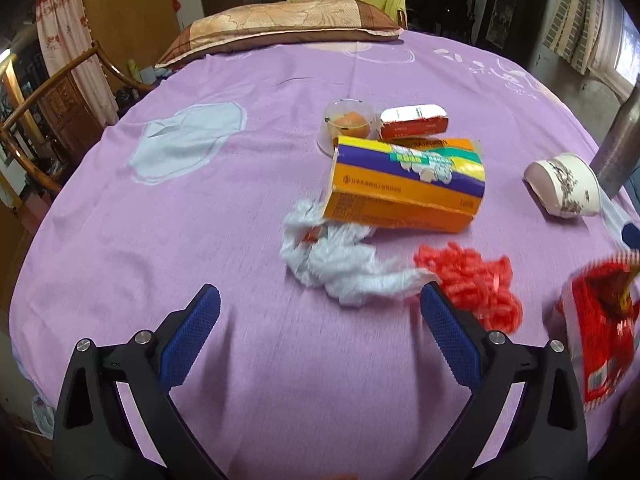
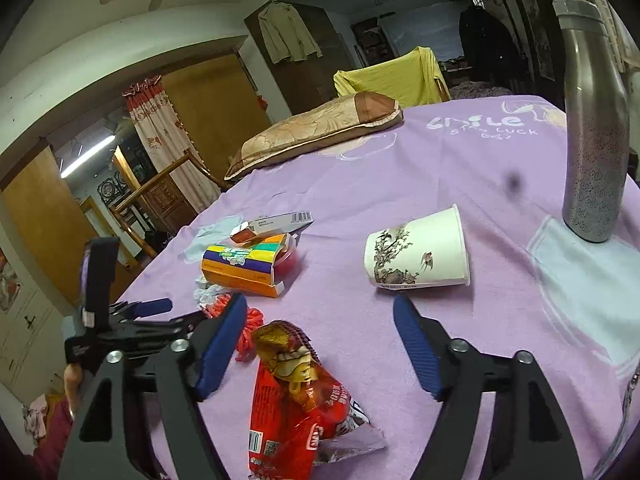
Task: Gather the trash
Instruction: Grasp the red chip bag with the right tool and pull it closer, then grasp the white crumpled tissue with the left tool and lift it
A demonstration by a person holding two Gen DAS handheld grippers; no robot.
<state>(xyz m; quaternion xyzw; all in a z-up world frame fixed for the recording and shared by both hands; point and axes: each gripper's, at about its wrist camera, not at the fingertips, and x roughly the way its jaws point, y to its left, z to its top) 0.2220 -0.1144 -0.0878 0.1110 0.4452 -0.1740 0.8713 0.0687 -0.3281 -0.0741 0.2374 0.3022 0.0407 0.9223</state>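
My left gripper (image 1: 320,291) hangs open over the purple cloth (image 1: 180,240), its fingers empty. Just ahead of it lie a crumpled white plastic bag (image 1: 340,264) and a crumpled red plastic bag (image 1: 472,280). Behind those lies an orange carton (image 1: 400,188) on its side. My right gripper (image 2: 320,300) is open, and a red snack bag (image 2: 296,400) lies between its fingers without the pads pressing on it. A paper cup (image 2: 420,256) lies on its side just beyond the right fingertips. The left gripper (image 2: 140,312) shows at the left of the right wrist view.
A clear plastic cup (image 1: 348,124) and a small red and white box (image 1: 414,122) sit behind the carton. A tall steel flask (image 2: 594,128) stands at the right. A pillow (image 1: 280,24) lies at the far edge. Wooden chairs (image 1: 60,100) stand beside the table.
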